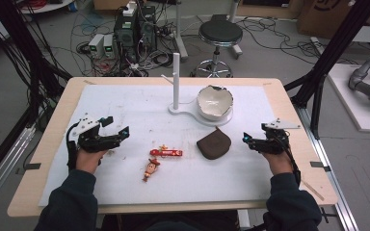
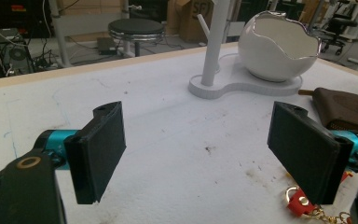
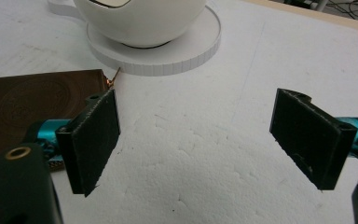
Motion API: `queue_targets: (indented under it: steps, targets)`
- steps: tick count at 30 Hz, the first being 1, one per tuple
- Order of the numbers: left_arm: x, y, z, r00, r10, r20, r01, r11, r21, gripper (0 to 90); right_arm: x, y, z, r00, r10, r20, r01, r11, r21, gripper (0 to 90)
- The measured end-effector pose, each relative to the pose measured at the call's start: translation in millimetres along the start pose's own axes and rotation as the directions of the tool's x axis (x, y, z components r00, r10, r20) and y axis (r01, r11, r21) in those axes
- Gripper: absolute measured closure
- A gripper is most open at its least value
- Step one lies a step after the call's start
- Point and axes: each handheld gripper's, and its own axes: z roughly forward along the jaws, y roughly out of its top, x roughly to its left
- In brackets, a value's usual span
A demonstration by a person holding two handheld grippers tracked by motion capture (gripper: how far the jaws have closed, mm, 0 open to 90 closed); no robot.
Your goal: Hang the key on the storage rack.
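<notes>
High view looks down on a pale wooden tabletop (image 1: 289,103) covered by a white foam sheet (image 1: 139,113) with small dark specks and scuffs. Beyond the far edge lies a grey floor strewn with cables, computer boxes (image 1: 134,29) and a round black stool (image 1: 220,33). Black frame posts stand at both sides.

Near the far middle of the sheet sits a white stand (image 1: 177,103) with an upright post, and on its round base a white bowl (image 1: 214,102) shaped like a cracked eggshell with a jagged rim. Just in front lies a flat brown pouch (image 1: 214,143). In the left gripper view its right side is cut off by the frame edge; in the right gripper view its left part is cut off.

Centre front, a red bar (image 1: 166,153) lies with its long axis running left to right. Just below it a small figure (image 1: 149,169) lies slanted, its hat toward the bar; details are too small to make out. The left gripper view shows a red tag and gold chain (image 2: 303,203) at the lower right, partly hidden by the jaw.

Left tongs (image 1: 118,131) rest at the sheet's left, jaws wide apart and empty. Right tongs (image 1: 247,139) rest right of the pouch, also wide apart, holding nothing.
</notes>
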Motion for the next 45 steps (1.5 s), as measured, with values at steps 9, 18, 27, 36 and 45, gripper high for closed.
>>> queue_targets:
  steps: [9,18,27,36,45]
  targets:
    - [-2.1,1.2,1.5,0.9976,-0.054,0.042,0.055,0.9983,-0.020,19.3,0.3,-0.4,-1.4,1.0000,0.004,-0.007,-0.004,1.0000,-0.007,16.0]
    - [-21.1,4.6,10.4,0.9834,-0.092,0.156,0.088,0.9955,0.035,19.3,1.2,-0.6,-2.0,0.9999,-0.003,-0.015,0.002,1.0000,-0.009,16.0]
    - [-34.2,4.5,16.3,0.9063,-0.191,0.377,0.198,0.9801,0.022,18.9,4.3,0.1,-0.7,0.9997,-0.017,-0.016,0.017,0.9999,-0.001,16.1]
    - [-40.3,2.6,21.9,0.8805,-0.214,0.423,0.217,0.9752,0.041,18.7,4.8,-0.1,0.5,0.9996,-0.021,-0.018,0.021,0.9998,0.004,16.1]
    - [-73.4,-8.6,38.6,0.9655,-0.029,0.259,-0.031,0.9745,0.222,18.7,5.2,-0.4,-0.5,0.9996,-0.020,-0.017,0.020,0.9998,0.005,16.1]
